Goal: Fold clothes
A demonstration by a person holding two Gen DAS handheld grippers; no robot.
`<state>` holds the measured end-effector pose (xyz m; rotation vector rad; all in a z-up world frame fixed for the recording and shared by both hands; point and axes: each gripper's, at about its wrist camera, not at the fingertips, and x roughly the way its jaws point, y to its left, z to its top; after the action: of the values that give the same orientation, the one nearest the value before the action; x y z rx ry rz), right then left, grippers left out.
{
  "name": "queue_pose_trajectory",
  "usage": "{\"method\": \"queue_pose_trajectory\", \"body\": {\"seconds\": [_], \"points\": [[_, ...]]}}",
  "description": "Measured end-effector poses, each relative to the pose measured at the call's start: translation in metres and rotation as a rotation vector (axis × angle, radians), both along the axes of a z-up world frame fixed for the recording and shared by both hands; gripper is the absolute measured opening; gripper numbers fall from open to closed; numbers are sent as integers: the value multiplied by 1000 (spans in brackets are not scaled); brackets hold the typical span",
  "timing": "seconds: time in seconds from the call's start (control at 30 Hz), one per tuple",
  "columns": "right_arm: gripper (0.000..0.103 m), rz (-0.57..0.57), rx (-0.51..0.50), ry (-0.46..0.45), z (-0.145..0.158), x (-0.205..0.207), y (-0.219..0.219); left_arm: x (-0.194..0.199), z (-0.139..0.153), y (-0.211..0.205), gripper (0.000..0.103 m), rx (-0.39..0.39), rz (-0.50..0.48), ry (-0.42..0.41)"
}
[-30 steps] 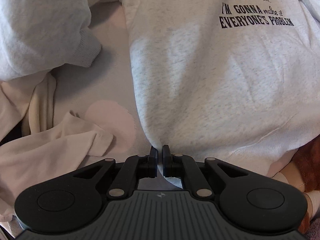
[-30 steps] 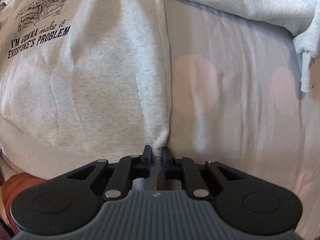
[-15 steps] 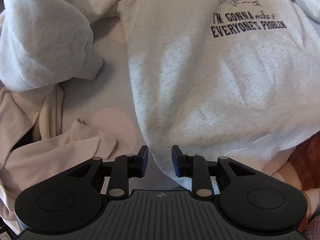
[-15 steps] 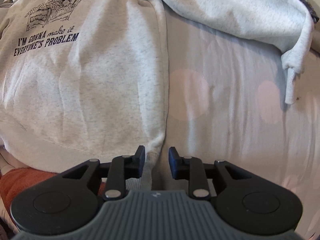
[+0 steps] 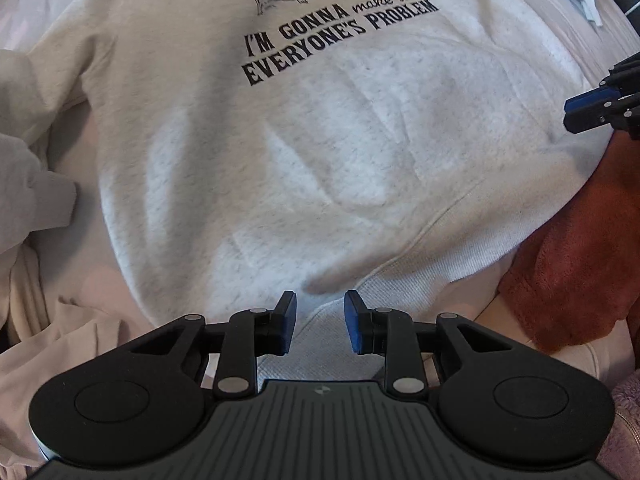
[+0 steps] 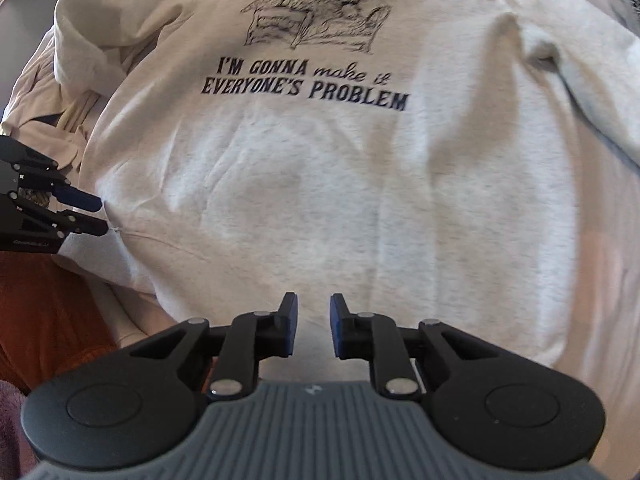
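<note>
A heather-grey printed sweatshirt [image 5: 328, 152] lies spread flat, front up, on the pale bedsheet [image 5: 576, 32]. The left gripper [image 5: 320, 322] hovers over its near hem, slightly parted, holding nothing. The right gripper [image 6: 313, 326] is closing, empty.

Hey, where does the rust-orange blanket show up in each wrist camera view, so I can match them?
Left wrist view: the rust-orange blanket sits at the right edge, beside the sweatshirt hem.
Right wrist view: it sits at the lower left edge.
Shared landmark: the printed slogan on the grey sweatshirt.
</note>
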<state>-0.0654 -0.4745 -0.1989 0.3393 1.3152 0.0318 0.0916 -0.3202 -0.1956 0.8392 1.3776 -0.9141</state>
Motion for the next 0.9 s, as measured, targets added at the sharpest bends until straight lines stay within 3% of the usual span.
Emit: {"method": "queue_pose_trajectory", "body": {"seconds": [0.23,0.37,0.47,0.57,0.63,0.77,0.9], "points": [[16,111,24,116,-49,19,34,-1,-45,9,16,194,-68,42],[16,206,39,189,-57,18,49,-7,-58,12,14,289,-153,65],[16,225,17,190,-54,17,54,-20,-64,4,14,351,-246,41],[16,211,31,152,-43,15,51,-27,-62,-1,14,364,-287,18],[18,187,49,97,-30,11,43,-24,-50,1,14,310,-276,9],[21,111,0,18,-9,5,12,6,-6,16,19,111,-138,-1],[26,-3,-65,-24,7,7,-29,53,43,32,25,-24,0,-159]]}}
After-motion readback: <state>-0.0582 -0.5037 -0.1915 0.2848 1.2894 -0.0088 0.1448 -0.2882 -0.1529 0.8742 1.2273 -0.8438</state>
